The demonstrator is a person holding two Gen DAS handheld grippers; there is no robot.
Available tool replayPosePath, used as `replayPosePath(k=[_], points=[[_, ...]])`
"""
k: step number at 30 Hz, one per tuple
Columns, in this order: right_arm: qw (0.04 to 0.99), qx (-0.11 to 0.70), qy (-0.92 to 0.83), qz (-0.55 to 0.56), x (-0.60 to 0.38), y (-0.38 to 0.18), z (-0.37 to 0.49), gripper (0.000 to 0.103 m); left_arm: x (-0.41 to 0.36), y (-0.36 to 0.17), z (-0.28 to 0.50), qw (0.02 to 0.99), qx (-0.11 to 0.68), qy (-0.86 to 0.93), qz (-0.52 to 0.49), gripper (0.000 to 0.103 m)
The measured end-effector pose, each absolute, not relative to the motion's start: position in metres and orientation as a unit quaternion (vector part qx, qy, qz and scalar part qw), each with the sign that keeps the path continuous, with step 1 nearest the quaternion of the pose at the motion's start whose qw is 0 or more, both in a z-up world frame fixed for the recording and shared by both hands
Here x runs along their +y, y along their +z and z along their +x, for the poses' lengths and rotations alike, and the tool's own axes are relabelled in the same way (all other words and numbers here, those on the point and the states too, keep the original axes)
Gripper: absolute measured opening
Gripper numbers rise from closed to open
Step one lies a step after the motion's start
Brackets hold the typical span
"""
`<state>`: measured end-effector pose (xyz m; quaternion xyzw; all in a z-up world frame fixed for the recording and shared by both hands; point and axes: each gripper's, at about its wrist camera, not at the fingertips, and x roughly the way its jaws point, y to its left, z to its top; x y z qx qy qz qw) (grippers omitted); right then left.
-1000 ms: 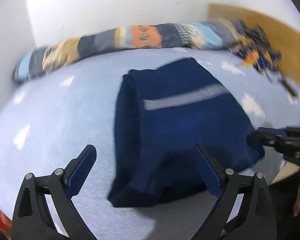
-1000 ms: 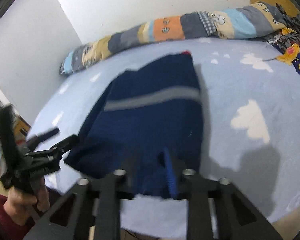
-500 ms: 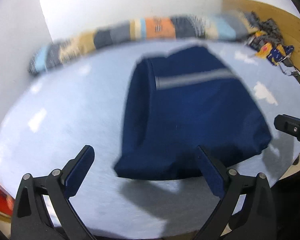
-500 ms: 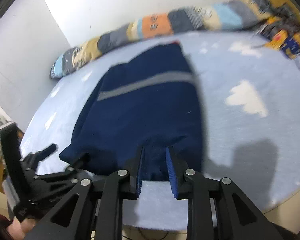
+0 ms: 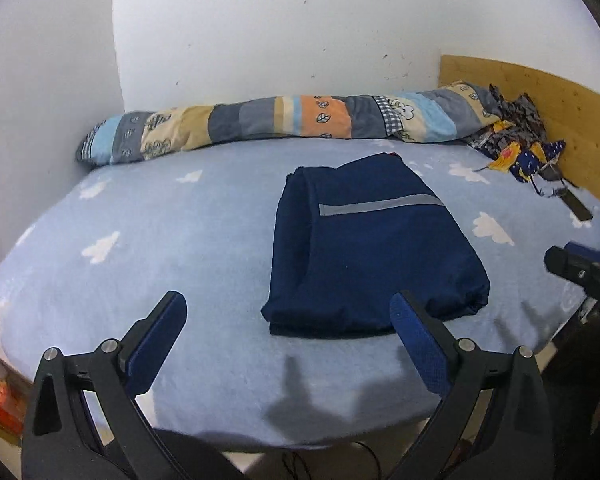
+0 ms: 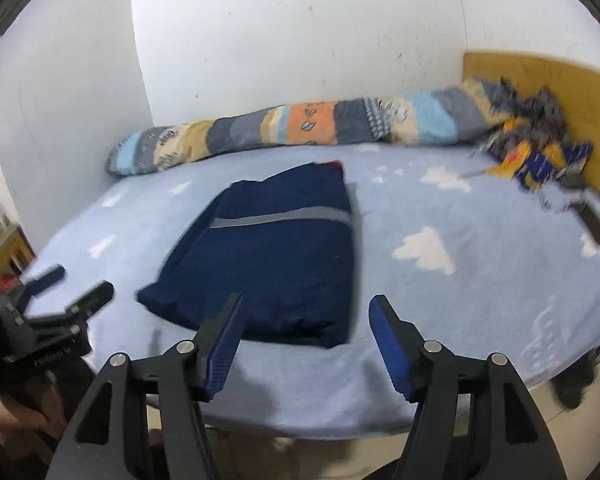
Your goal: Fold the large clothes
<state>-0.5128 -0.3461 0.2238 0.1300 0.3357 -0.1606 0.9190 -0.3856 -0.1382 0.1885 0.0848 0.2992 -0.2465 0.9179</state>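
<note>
A navy garment (image 5: 364,248) with a grey stripe lies folded into a rectangle on the light blue bed (image 5: 172,240); it also shows in the right wrist view (image 6: 272,256). My left gripper (image 5: 288,316) is open and empty, held back near the bed's front edge, just short of the garment's near edge. My right gripper (image 6: 306,320) is open and empty, also near the front edge, its left finger overlapping the garment's near edge in view. The left gripper appears at the left of the right wrist view (image 6: 68,284).
A rolled patchwork quilt (image 5: 284,120) lies along the wall at the back. A pile of patterned cloth (image 5: 516,140) sits at the back right by a wooden headboard (image 5: 540,100). A dark flat object (image 5: 576,208) lies near the right edge.
My right gripper let go of the garment's near edge and opened. Both grippers pulled back toward the bed's front edge. The garment now lies flat and still.
</note>
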Motion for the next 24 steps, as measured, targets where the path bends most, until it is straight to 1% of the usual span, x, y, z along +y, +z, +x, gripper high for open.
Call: replayPosePath(k=[3, 5, 11, 17, 24], points=[[0.917, 0.328, -0.159, 0.163, -0.346, 0.221, -0.512, 0.068, -0.14, 0.182, -0.39, 0.916, 0.309, -0.248, 0.061, 0.103], [0.915, 0.328, -0.153, 0.179, -0.342, 0.217, -0.51, 0.069, -0.149, 0.176, -0.389, 0.912, 0.322, -0.243, 0.067, 0.103], [0.909, 0.356, -0.167, 0.14, -0.332, 0.213, -0.485, 0.071, -0.17, 0.166, -0.382, 0.9, 0.352, -0.238, 0.095, 0.103], [0.893, 0.384, -0.166, 0.169, -0.331, 0.19, -0.468, 0.071, -0.173, 0.161, -0.378, 0.899, 0.358, -0.23, 0.098, 0.103], [0.895, 0.389, -0.162, 0.149, -0.313, 0.181, -0.453, 0.071, -0.161, 0.158, -0.367, 0.892, 0.384, -0.221, 0.089, 0.103]])
